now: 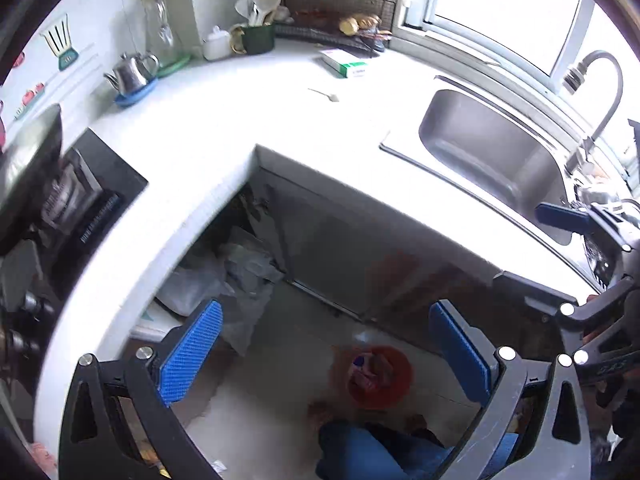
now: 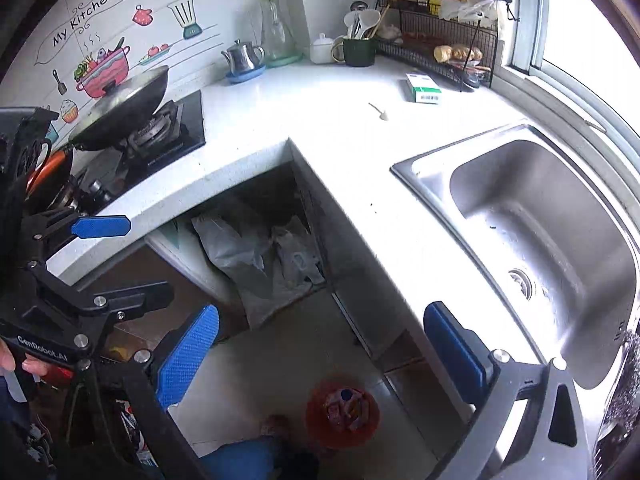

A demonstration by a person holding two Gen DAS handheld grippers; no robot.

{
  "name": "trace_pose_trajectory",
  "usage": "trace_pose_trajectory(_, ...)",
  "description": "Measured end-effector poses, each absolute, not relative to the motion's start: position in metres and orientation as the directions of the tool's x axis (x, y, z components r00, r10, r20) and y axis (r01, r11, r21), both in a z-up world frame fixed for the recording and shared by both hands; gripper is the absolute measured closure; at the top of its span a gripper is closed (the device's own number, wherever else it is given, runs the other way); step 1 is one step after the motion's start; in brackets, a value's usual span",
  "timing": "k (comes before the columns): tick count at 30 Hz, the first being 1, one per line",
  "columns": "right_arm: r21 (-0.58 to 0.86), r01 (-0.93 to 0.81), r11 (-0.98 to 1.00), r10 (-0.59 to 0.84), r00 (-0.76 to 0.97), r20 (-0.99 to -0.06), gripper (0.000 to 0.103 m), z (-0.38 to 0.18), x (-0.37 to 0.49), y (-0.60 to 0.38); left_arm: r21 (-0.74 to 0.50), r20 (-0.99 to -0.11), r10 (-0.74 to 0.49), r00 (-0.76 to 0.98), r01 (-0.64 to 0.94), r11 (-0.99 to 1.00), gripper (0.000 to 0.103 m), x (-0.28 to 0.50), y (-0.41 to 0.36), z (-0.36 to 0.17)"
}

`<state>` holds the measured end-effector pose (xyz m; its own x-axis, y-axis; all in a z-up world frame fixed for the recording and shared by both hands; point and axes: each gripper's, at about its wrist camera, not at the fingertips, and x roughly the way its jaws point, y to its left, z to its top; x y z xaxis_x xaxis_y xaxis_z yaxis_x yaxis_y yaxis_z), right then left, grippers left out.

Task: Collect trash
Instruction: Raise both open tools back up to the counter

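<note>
Left gripper (image 1: 326, 352) and right gripper (image 2: 320, 350): jaws spread fully wide, nothing between the pads. Both hang high over the floor (image 2: 276, 360), where the red trash bin (image 2: 343, 410) stands, filled with wrappers. The white L-shaped table (image 2: 344, 148) carries a small box (image 2: 423, 88); the sink (image 2: 532, 216) is set in its right run.

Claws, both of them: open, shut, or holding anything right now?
Left claw: open, holding nothing.
Right claw: open, holding nothing.
</note>
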<state>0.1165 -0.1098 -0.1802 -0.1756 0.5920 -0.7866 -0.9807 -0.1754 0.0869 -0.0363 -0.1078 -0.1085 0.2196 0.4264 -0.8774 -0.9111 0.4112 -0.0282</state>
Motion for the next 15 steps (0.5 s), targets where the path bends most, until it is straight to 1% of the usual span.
trace_pose_trajectory(3,0.084,-0.981,-0.172,0.61,-0.173,-0.773,0.001,-0.154,0.122,-0.096,-0.017,-0.866,0.45,0.217,-0.913,0.408,0.0,-0.033,-0.088,-0.095)
trace_pose_trajectory(5,0.081,-0.983,-0.167,0.622,-0.169,-0.765,0.001,-0.145,0.127,-0.083,-0.025,-0.858,0.458,0.233,-0.909,0.416,0.0,-0.029,-0.069,-0.086)
trace_pose_trajectory(8,0.078,-0.985,-0.157,0.629,-0.16,-0.761,0.001,-0.136,0.132,-0.058,-0.006,-0.851,0.472,0.231,-0.902,0.431,0.0,-0.021,-0.035,-0.081)
trace_pose_trajectory(15,0.066,-0.992,-0.109,0.643,-0.122,-0.756,0.001,-0.123,0.15,0.024,-0.009,-0.838,0.477,0.267,-0.879,0.476,0.0,0.001,0.073,-0.065)
